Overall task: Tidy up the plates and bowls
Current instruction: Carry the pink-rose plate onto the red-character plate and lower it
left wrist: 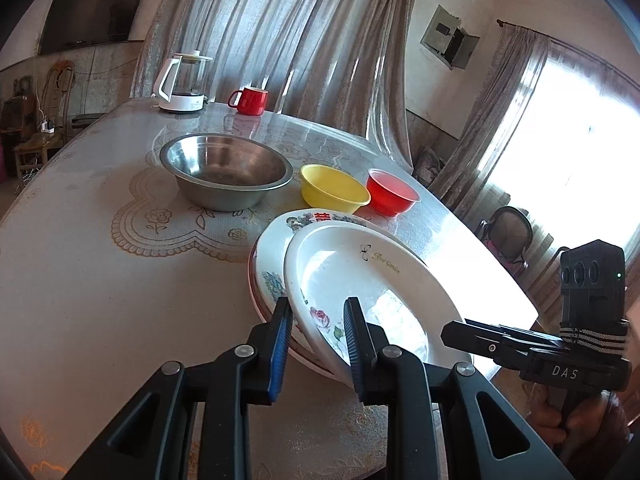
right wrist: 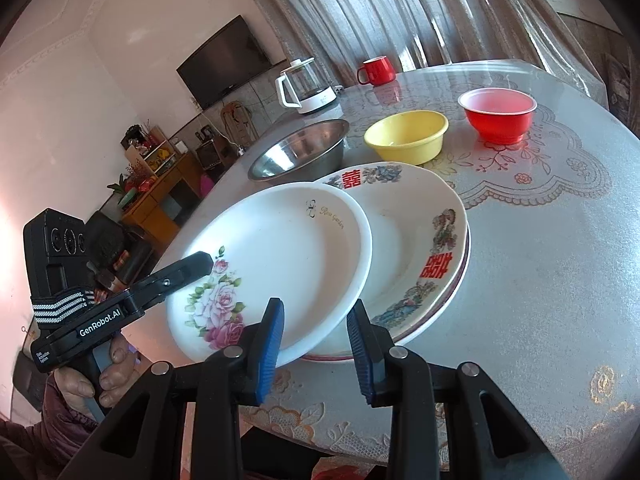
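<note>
A white plate with pink roses (left wrist: 360, 280) (right wrist: 280, 248) hangs tilted over a larger plate with red characters (left wrist: 276, 240) (right wrist: 412, 216) that lies on the table. My left gripper (left wrist: 318, 340) (right wrist: 196, 264) is shut on the rose plate's left rim, one finger under it and one inside. At the opposite near rim, my right gripper (right wrist: 316, 344) (left wrist: 452, 330) is also shut on this plate. A red-edged plate peeks out under the large one. Behind stand a steel bowl (left wrist: 228, 168) (right wrist: 300, 152), a yellow bowl (left wrist: 332, 186) (right wrist: 406, 136) and a red bowl (left wrist: 392, 192) (right wrist: 498, 114).
A glass kettle (left wrist: 184, 84) (right wrist: 306, 86) and a red mug (left wrist: 250, 101) (right wrist: 378, 70) stand at the far edge of the round table (left wrist: 100, 280) (right wrist: 560, 280). Curtains hang behind it. A person's hands hold both gripper handles.
</note>
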`<state>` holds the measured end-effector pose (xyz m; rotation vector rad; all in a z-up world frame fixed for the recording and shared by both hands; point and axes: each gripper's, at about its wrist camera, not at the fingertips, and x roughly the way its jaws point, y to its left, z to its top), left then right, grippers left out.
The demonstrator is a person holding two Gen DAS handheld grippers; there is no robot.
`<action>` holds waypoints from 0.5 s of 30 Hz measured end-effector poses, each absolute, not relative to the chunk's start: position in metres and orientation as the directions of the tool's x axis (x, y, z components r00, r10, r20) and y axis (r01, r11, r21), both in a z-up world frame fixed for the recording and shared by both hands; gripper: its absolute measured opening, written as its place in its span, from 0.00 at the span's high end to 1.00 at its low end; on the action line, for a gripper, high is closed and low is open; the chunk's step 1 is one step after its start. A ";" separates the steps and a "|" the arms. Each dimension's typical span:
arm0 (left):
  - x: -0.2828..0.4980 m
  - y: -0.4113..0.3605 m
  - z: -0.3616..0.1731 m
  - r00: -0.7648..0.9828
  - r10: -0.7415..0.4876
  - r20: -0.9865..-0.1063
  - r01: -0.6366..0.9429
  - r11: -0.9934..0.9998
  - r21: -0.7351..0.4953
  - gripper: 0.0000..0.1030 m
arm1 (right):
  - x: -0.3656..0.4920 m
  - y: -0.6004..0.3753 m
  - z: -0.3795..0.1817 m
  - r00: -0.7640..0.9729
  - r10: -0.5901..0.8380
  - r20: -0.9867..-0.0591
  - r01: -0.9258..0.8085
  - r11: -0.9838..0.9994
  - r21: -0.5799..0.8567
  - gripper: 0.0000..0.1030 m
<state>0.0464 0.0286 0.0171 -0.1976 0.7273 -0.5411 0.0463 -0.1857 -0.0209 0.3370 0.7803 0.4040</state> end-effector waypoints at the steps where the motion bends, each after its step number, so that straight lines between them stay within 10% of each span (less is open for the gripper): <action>1: 0.047 0.028 0.016 0.613 -0.536 -0.580 0.402 0.844 -0.355 0.76 | 0.046 -0.187 -0.021 0.643 0.467 -0.607 -0.221 0.872 0.437 0.69; 15: 0.057 0.019 0.003 0.571 -0.539 -0.619 0.387 0.842 -0.377 0.74 | 0.050 -0.198 -0.028 0.647 0.440 -0.622 -0.166 0.878 0.448 0.69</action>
